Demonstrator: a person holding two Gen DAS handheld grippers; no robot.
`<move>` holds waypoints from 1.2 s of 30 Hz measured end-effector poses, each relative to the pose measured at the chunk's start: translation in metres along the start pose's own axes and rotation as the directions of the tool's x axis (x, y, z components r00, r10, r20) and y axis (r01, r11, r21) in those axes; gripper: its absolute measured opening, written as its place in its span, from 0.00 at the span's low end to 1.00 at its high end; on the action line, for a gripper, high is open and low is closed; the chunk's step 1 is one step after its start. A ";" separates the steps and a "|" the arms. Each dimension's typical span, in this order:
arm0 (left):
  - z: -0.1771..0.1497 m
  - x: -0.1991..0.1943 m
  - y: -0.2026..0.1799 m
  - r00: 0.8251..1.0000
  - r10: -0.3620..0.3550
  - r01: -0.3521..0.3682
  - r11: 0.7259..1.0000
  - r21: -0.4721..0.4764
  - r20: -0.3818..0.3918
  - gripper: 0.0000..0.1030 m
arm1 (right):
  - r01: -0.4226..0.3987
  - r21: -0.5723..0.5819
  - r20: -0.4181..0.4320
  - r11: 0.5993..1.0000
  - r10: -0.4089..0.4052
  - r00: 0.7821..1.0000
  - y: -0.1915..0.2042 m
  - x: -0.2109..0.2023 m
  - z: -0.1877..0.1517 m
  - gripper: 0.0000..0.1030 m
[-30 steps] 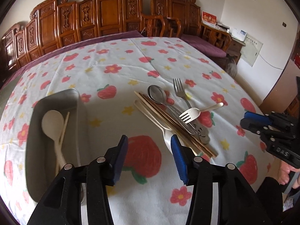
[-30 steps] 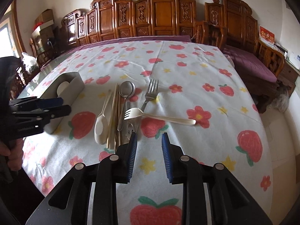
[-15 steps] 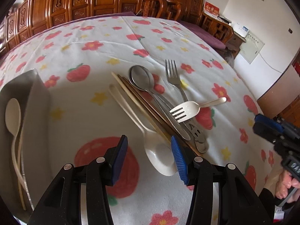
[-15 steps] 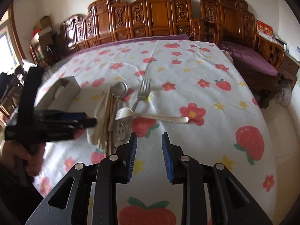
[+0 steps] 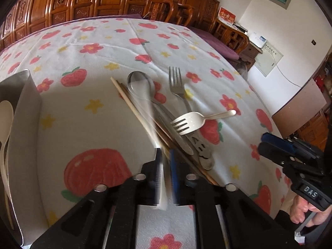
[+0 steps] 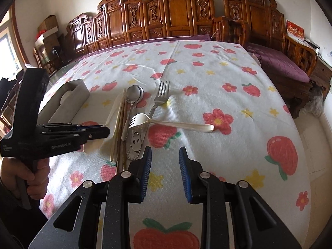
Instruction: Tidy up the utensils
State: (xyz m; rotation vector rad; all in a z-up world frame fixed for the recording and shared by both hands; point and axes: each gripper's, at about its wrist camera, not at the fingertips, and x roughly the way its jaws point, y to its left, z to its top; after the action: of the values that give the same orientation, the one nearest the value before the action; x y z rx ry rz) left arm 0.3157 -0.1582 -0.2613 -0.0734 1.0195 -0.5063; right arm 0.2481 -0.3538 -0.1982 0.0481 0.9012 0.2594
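Observation:
My left gripper (image 5: 165,161) is shut on the bowl end of a cream plastic spoon (image 5: 164,195), whose handle (image 5: 148,114) blurs up and away from the jaws. It also shows from the side in the right wrist view (image 6: 97,131). On the cloth lie wooden chopsticks (image 5: 132,105), a steel spoon (image 5: 140,83), a steel fork (image 5: 176,83) and a cream plastic fork (image 5: 193,121). A metal tray (image 5: 25,124) at the left holds another cream spoon (image 5: 5,112). My right gripper (image 6: 165,166) is open and empty, near the table's front edge.
The table has a strawberry-print cloth (image 6: 207,78). Carved wooden chairs (image 6: 176,14) line its far side. A purple-cushioned bench (image 6: 278,62) stands at the right. The right gripper shows at the right of the left wrist view (image 5: 290,157).
My left gripper moved forward and down onto the cream spoon and shut on its bowl end; the spoon now lifts and blurs. The right gripper opened a little wider.

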 end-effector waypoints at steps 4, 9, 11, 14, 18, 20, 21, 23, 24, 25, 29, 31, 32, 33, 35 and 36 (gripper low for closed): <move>-0.003 -0.002 -0.010 0.999 0.043 -0.043 0.998 0.055 0.000 0.03 | 0.011 -0.016 -0.011 1.000 -0.011 1.000 0.002 0.004 -0.002 0.29; -0.001 -0.014 -0.008 0.998 0.056 -0.058 0.996 0.066 0.021 0.03 | 0.028 -0.043 -0.019 0.999 -0.029 0.999 0.004 0.011 0.000 0.29; 0.001 -0.020 -0.008 0.998 0.061 -0.063 0.995 0.075 0.035 0.03 | 0.042 -0.065 -0.015 0.997 -0.043 0.999 0.006 0.015 0.006 0.33; 0.002 -0.030 -0.009 0.994 0.087 -0.093 0.990 0.102 0.061 0.03 | 0.028 -0.078 -0.013 0.997 -0.029 0.999 0.006 0.024 0.021 0.42; 0.004 -0.040 -0.006 0.992 0.095 -0.103 0.988 0.110 0.079 0.03 | 0.040 -0.135 -0.033 0.990 -0.044 0.998 0.010 0.043 0.044 0.42; 0.006 -0.044 -0.003 0.992 0.091 -0.100 0.990 0.104 0.085 0.03 | 0.034 -0.149 -0.060 0.988 -0.043 0.997 0.009 0.056 0.054 0.42; 0.007 -0.046 -0.002 0.992 0.091 -0.100 0.990 0.101 0.088 0.03 | 0.023 -0.148 -0.081 0.989 -0.035 0.996 0.009 0.061 0.056 0.42; 0.007 -0.049 0.000 0.991 0.094 -0.103 0.990 0.099 0.094 0.03 | 0.009 -0.166 -0.117 0.986 -0.029 0.993 0.009 0.070 0.057 0.42; 0.008 -0.051 0.001 0.991 0.095 -0.105 0.990 0.097 0.097 0.03 | 0.007 -0.183 -0.128 0.983 -0.030 0.991 0.011 0.073 0.057 0.42; 0.008 -0.052 0.003 0.991 0.095 -0.104 0.990 0.095 0.099 0.03 | 0.003 -0.195 -0.141 0.981 -0.031 0.990 0.013 0.075 0.055 0.42; 0.008 -0.052 0.004 0.991 0.096 -0.105 0.990 0.094 0.094 0.03 | 0.018 -0.259 -0.184 0.966 -0.067 0.981 0.015 0.089 0.050 0.43; 0.008 -0.052 0.005 0.991 0.095 -0.104 0.990 0.092 0.092 0.03 | 0.028 -0.274 -0.173 0.961 -0.078 0.982 0.015 0.091 0.050 0.43; 0.008 -0.051 0.005 0.992 0.095 -0.103 0.991 0.091 0.089 0.03 | 0.030 -0.275 -0.172 0.961 -0.079 0.982 0.016 0.092 0.051 0.43; 0.008 -0.052 0.005 0.992 0.095 -0.103 0.990 0.092 0.088 0.03 | 0.031 -0.281 -0.172 0.959 -0.082 0.982 0.017 0.093 0.051 0.44; 0.009 -0.052 0.005 0.991 0.095 -0.103 0.990 0.094 0.090 0.03 | 0.045 -0.315 -0.169 0.948 -0.103 0.980 0.022 0.097 0.052 0.44; 0.009 -0.053 0.005 0.991 0.095 -0.103 0.990 0.095 0.091 0.03 | 0.053 -0.331 -0.171 0.942 -0.115 0.979 0.024 0.099 0.052 0.44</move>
State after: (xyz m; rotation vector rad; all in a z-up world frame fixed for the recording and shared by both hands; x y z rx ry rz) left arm 0.3027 -0.1319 -0.2160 0.0437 0.9078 -0.4587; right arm 0.3426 -0.3026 -0.2386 -0.3264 1.0355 0.3340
